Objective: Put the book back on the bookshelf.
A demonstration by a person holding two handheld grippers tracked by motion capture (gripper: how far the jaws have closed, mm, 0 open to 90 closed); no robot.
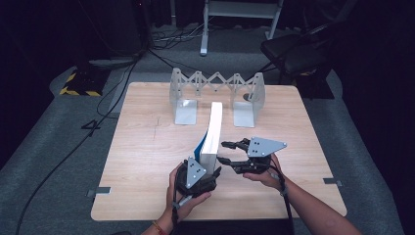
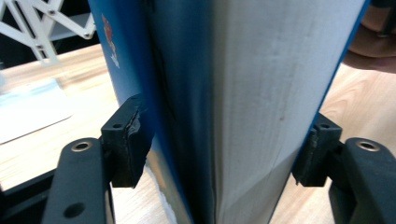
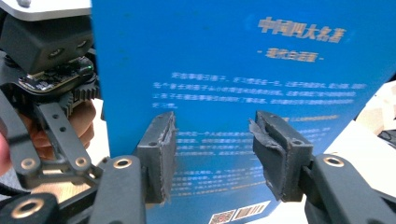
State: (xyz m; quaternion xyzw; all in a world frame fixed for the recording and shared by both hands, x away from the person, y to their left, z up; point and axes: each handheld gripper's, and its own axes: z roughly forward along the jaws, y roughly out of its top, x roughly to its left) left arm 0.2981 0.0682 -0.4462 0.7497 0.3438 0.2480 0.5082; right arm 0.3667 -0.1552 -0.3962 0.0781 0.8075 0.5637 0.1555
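On the wooden table (image 1: 147, 147), at the six o'clock end, one thick blue book (image 1: 212, 132) is stood upright, its long axis running toward twelve o'clock, where one expanding metal book rack (image 1: 218, 95) is placed. The near end is straddled by the left gripper (image 1: 208, 171), jaws half open with pads against the covers. The right gripper (image 1: 229, 152), at three o'clock, faces the back cover, jaws parted on nothing.

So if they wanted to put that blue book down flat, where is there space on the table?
The table is bare left of the book, also along the right edge. It is crowded in front, where the left gripper and right gripper meet, and behind, at the folding rack.
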